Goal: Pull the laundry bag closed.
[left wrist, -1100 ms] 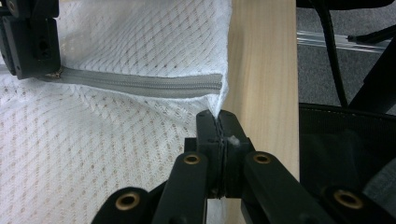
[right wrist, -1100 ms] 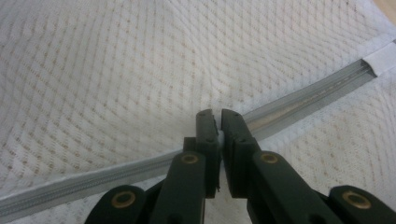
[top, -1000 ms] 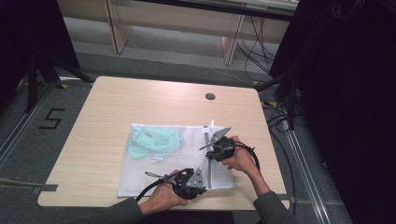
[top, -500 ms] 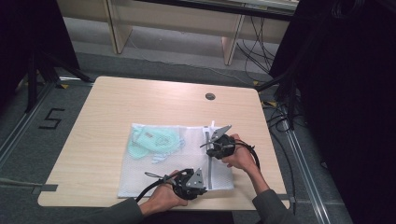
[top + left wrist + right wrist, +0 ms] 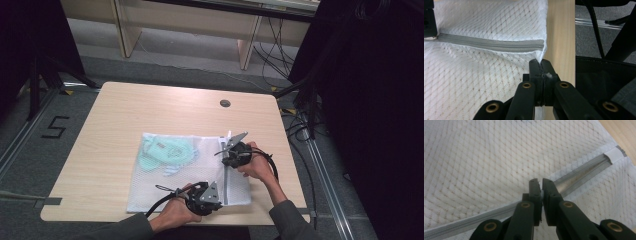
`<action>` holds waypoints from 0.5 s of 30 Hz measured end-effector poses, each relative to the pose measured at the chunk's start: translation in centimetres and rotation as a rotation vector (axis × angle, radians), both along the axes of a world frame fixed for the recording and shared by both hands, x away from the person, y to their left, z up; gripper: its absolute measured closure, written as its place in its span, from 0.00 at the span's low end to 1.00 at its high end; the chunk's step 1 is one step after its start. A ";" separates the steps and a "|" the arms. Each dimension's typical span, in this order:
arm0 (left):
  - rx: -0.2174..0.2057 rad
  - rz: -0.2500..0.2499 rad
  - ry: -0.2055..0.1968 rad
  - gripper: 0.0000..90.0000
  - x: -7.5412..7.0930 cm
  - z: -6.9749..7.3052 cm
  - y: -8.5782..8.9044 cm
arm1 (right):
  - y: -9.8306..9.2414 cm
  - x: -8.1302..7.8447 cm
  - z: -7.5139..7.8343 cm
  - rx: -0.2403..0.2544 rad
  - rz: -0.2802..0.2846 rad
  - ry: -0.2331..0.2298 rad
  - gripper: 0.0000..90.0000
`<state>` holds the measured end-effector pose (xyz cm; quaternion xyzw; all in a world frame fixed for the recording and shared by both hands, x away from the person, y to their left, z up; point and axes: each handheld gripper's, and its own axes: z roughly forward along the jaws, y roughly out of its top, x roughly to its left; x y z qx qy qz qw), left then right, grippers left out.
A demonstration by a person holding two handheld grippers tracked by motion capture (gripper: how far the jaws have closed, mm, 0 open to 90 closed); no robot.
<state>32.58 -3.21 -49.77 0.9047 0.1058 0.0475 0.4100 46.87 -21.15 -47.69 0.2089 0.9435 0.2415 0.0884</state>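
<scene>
High view is showing a white mesh bag (image 5: 190,170) lying flat on the wooden table (image 5: 150,107), teal cloth (image 5: 167,152) showing inside. Left gripper (image 5: 540,65) is pinching the bag's corner beside the grey zipper (image 5: 491,44); right gripper (image 5: 539,185) is clamping onto the zipper midway.

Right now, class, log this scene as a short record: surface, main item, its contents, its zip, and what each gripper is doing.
surface: wooden table
main item: white mesh laundry bag, lying flat
contents: mint-green garment inside the bag
zip: grey zipper along the bag's right side
left gripper: shut on the bag's corner at the zipper's end
right gripper: jaws nearly closed at the zipper; grip unclear
</scene>
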 end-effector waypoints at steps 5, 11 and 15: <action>0.000 0.002 -0.004 0.99 0.0 0.0 0.0 | 0.1 0.2 0.0 0.002 -0.002 0.002 0.96; 0.004 -0.001 -0.004 0.99 0.0 0.1 0.0 | 0.0 0.6 0.1 0.006 -0.004 -0.009 0.96; 0.002 -0.002 -0.005 0.99 -0.1 0.1 0.0 | -0.1 0.7 0.1 0.003 -0.019 -0.009 0.97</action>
